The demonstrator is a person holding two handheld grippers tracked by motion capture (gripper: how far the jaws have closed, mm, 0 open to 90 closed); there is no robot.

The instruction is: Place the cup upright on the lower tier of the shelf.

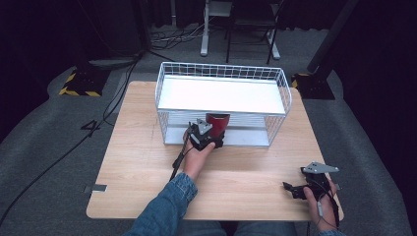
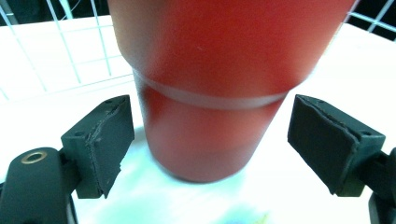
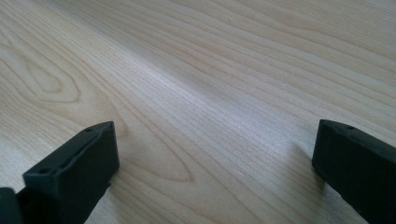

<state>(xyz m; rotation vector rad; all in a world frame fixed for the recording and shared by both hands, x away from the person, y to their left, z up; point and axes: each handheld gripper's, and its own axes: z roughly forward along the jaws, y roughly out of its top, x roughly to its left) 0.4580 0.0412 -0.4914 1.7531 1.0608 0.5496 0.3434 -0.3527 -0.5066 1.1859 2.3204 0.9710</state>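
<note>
Centrally, wooden desk [image 1: 147, 162] carries white wire basket [image 1: 167, 83]. Red cup [image 2: 210, 93] stands at the basket's lower shelf front, between left gripper [image 2: 210, 154] jaws, spread apart, not touching. Right gripper [image 3: 210, 177] near desk's right front corner, jaws wide apart above bare wood.

The red cup [image 2: 210, 88] stands upright on the lower white shelf [image 1: 246, 138] of the wire rack [image 1: 222, 71], at its front opening. It tapers toward the base, with a pale band around the body. Its rim is cropped, possibly open-topped.
</note>
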